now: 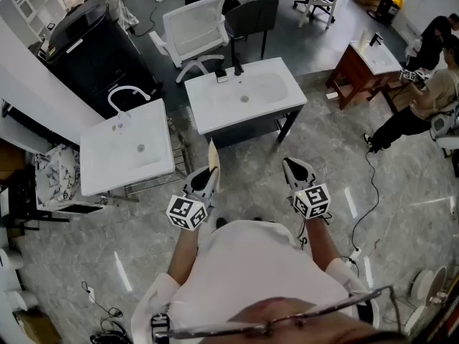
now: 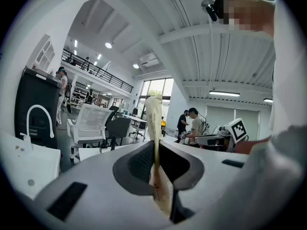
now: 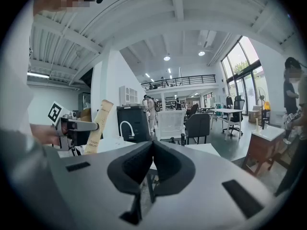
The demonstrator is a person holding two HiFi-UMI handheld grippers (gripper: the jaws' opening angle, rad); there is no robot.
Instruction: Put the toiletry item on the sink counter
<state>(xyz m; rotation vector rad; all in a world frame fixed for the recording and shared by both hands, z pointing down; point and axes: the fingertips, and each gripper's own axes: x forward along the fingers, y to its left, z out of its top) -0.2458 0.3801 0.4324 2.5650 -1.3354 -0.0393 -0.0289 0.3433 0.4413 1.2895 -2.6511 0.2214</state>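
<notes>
Item: packet (image 2: 153, 119), slim, beige, upright, clamped low down between the jaws of the left gripper (image 2: 156, 152). It is carried near the body and well apart from the sinks, so placing looks not yet begun. Right gripper (image 3: 152, 150): jaws pressed together on nothing, held beside the left, apparently kept spare. Likely destinations: middle counter (image 1: 215, 117) straight ahead, or left counter (image 1: 107, 170) to the left.

Open-plan lab/office w/ freestanding sink units (image 1: 208, 113), office chairs (image 1: 195, 26) (mezzanine (image 3: 177, 80) above).

Bare sink counter (image 1: 208, 117) ahead — faucet (image 1: 237, 67) at back.
</notes>
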